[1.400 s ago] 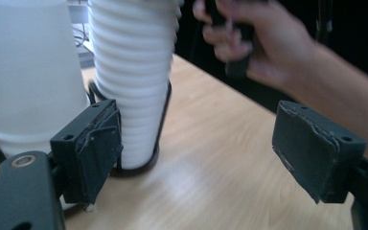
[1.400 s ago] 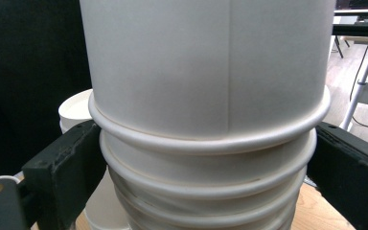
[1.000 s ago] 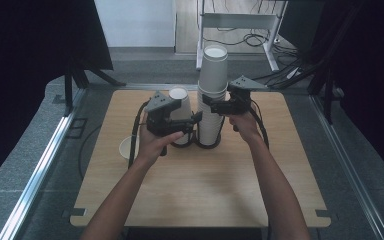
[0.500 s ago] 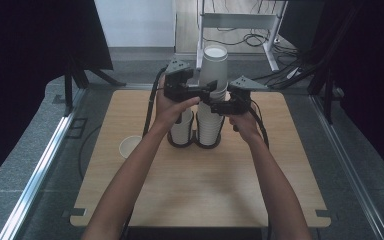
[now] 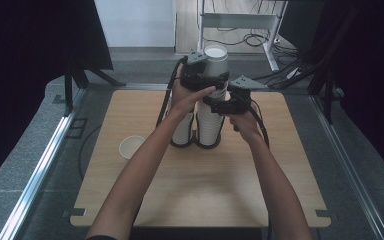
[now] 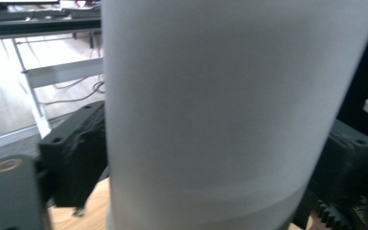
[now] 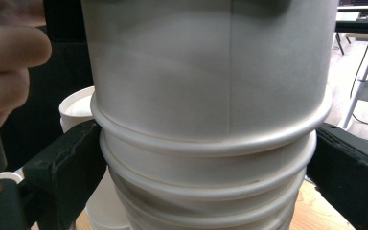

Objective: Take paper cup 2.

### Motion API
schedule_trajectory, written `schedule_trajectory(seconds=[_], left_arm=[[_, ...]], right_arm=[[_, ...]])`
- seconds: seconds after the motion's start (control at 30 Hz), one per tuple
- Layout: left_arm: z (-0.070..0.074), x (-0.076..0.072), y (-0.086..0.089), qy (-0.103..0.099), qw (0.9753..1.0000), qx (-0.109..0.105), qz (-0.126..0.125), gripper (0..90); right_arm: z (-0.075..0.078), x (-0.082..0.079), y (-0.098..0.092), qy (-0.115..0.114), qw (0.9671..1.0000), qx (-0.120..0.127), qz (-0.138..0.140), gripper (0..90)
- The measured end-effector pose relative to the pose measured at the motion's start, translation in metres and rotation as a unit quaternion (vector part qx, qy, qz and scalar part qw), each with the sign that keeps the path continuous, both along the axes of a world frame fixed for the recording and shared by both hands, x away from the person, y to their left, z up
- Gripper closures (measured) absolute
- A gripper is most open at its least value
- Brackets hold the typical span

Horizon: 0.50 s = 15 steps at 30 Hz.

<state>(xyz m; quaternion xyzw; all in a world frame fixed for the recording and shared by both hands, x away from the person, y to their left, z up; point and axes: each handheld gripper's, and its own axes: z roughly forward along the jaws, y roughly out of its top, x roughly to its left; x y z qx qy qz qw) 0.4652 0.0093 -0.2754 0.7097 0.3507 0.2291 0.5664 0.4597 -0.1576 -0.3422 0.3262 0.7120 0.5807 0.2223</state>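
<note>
Left gripper (image 5: 206,75) clamped on my top cup (image 5: 215,62), right gripper (image 5: 219,105) pinching the tall cup stack (image 5: 209,125) below, lone cup (image 5: 131,146) near left on the table (image 5: 190,185).

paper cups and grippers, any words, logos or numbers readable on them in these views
None can be read.
The top cup held by the left gripper: plain white wall, no print.
The cup stack between the right gripper fingers: plain white, a bare seam line.
The single cup on the table: no marking seen.
</note>
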Motion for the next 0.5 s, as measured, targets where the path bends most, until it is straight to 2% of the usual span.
schedule_trajectory(seconds=[0.13, 0.17, 0.2, 0.27, 0.43, 0.5], left_arm=[[0.001, 0.001, 0.002, -0.003, 1.0000, 0.001, -0.008, 15.9], [0.004, 0.000, 0.003, -0.013, 0.9998, -0.010, -0.006, 16.3], [0.004, 0.000, 0.003, -0.013, 0.9998, -0.010, -0.006, 16.5], [0.012, -0.002, 0.006, -0.021, 0.9994, -0.026, -0.009, 16.5], [0.041, -0.006, 0.013, -0.047, 0.9982, -0.036, -0.014, 16.9], [0.045, -0.008, 0.013, -0.053, 0.9976, -0.041, -0.018, 16.8]], right_arm=[[0.000, 0.000, 0.000, -0.001, 1.0000, 0.000, 0.000, 4.2], [0.000, 0.000, 0.000, -0.001, 1.0000, 0.000, 0.000, 4.2], [0.000, 0.000, 0.000, 0.000, 1.0000, 0.000, 0.000, 4.2], [0.000, -0.001, 0.000, 0.000, 1.0000, -0.002, 0.000, 4.2], [0.000, 0.000, 0.001, 0.000, 1.0000, -0.002, 0.001, 4.2], [0.000, 0.000, 0.001, -0.001, 1.0000, -0.002, 0.001, 4.2]])
